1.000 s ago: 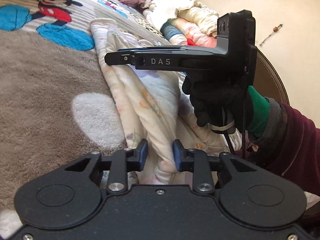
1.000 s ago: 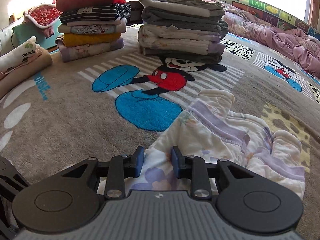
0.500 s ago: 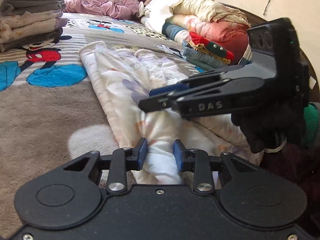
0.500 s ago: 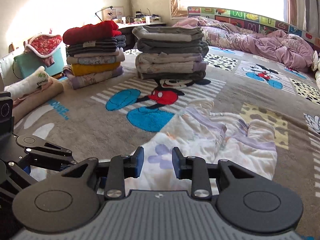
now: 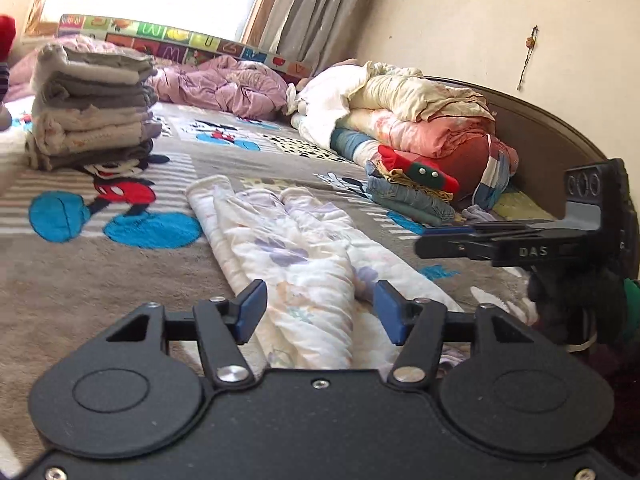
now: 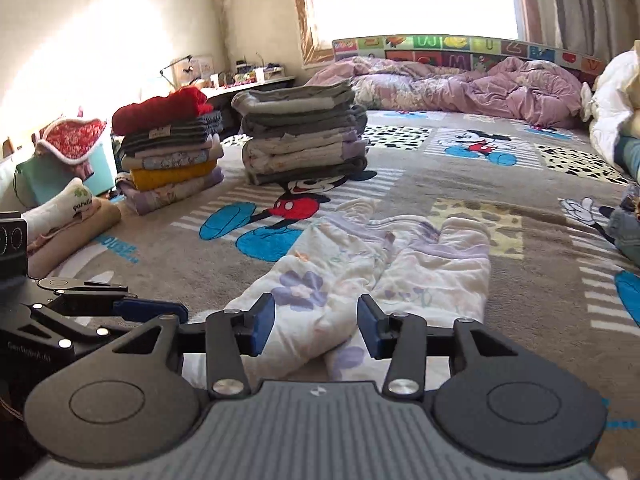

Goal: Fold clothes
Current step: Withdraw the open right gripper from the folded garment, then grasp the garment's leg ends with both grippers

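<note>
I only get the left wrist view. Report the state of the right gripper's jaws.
Observer: The right gripper has its jaws opening; the floral quilted garment lies between the pads, unpressed.
Operator: Now tell me what stands left of the grey stack.
Observer: Beside the grey stack is a second folded stack, topped by a red sweater.
Operator: Go further left.
Observer: A teal bin with a red floral cloth draped over it.
</note>
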A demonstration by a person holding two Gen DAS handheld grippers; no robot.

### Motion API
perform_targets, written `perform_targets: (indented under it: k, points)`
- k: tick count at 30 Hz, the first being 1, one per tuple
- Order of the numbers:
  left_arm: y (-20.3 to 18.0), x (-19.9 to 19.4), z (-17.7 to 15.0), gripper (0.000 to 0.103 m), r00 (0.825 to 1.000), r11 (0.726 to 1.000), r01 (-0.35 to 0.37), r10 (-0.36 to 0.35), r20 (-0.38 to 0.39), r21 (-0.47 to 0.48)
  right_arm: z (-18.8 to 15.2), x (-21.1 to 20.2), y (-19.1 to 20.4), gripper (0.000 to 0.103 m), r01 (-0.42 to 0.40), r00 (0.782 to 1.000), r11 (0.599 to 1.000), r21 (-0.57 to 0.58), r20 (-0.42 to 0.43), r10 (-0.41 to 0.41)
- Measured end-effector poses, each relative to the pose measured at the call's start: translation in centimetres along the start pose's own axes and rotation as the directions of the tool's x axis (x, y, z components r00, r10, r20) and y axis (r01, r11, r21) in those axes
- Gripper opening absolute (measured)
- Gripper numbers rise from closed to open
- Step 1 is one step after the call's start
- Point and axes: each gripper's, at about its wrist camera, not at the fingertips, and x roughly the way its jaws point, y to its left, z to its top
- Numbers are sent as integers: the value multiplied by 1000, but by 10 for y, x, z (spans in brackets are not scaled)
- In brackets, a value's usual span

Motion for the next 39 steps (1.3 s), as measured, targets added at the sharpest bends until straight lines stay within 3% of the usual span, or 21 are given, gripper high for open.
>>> perform_targets:
  k: [3,6,8,11,13,15,18,22,25,30,33,34,37,39]
  points:
    - [-17,-11,-3,68,998,986,-59,59,0,156,-24,-34,-10,53,51,998,998,-28,35,-50]
    - [-39,-19,-15,70,991,928,-116,131,-18,354,-44,-56,-16,56,91,994,993,-71,63,-87]
    - [-52,-18,-27,74,981,855,-153,192,-29,496,-57,-66,-18,60,123,990,986,-111,77,-115]
    - [-69,-11,-50,76,955,705,-178,291,-51,686,-78,-75,-18,63,160,986,967,-199,71,-149]
    - [-74,0,-67,76,939,622,-157,335,-80,767,-94,-74,-14,63,164,986,946,-279,43,-158]
    - [-77,11,-83,77,922,553,-124,371,-111,824,-107,-71,-10,63,159,987,927,-341,19,-162]
    - [-79,21,-96,78,912,479,-119,399,-95,870,-123,-62,2,70,146,984,888,-437,-27,-175]
    - [-78,23,-101,81,915,439,-155,402,-39,885,-136,-54,18,70,138,981,830,-541,-38,-188]
    - [-81,27,-108,82,918,381,-188,396,24,905,-142,-51,25,70,151,982,793,-590,-4,-190]
    - [-85,34,-110,81,914,329,-241,394,99,913,-142,-44,30,70,198,977,750,-632,66,-202]
    - [-86,39,-114,80,901,300,-273,412,134,914,-142,-38,34,70,225,972,719,-657,102,-211]
    - [-86,39,-113,80,897,299,-282,421,139,912,-142,-37,34,69,228,972,720,-656,106,-211]
    - [-87,37,-112,76,884,344,-300,450,125,890,-141,-32,33,65,235,970,727,-645,109,-216]
    - [-88,41,-110,69,883,367,-295,458,105,882,-141,-31,35,54,225,972,726,-650,101,-212]
